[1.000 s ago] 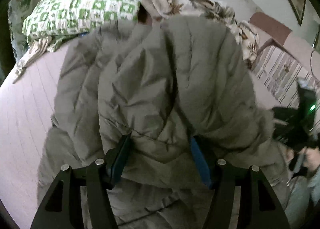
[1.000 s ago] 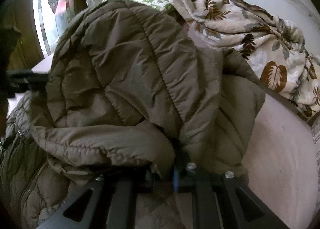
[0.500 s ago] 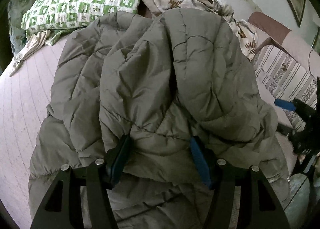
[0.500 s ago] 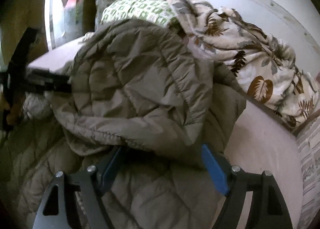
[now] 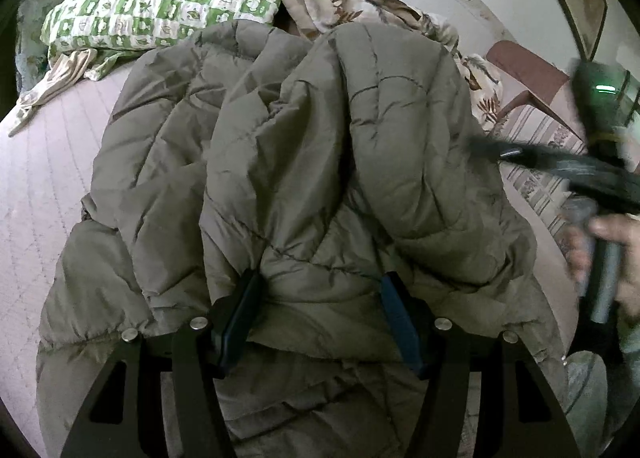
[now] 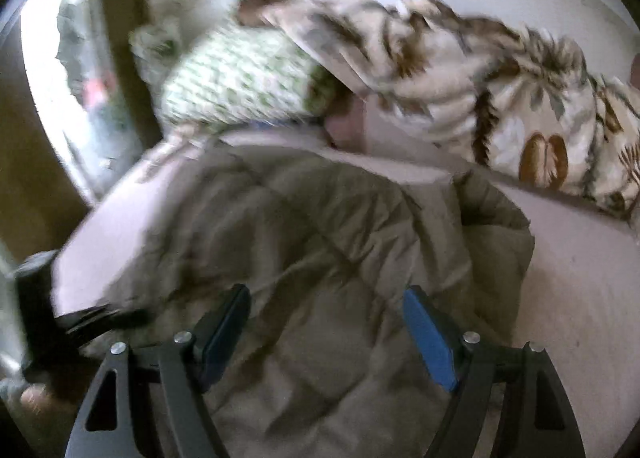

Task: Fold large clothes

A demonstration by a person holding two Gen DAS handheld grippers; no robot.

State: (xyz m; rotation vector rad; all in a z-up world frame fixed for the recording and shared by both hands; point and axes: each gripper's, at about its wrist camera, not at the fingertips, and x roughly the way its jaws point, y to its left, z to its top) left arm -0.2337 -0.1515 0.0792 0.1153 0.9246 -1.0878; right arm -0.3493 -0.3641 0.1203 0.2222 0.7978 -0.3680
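Two views. Left wrist: left gripper (image 5: 316,318) is clamping a jacket (image 5: 300,161) fold at lower centre, jacket's length stretching up-frame toward the pillow (image 5: 160,5). Right wrist: right gripper (image 6: 326,332) is gaping empty, hovering over the jacket (image 6: 320,242) at centre.

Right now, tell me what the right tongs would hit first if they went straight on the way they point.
Most likely the quilted olive jacket. The right tongs stand open just above it, aimed down at its padded surface on the bed. Blur hides how near the jacket is.
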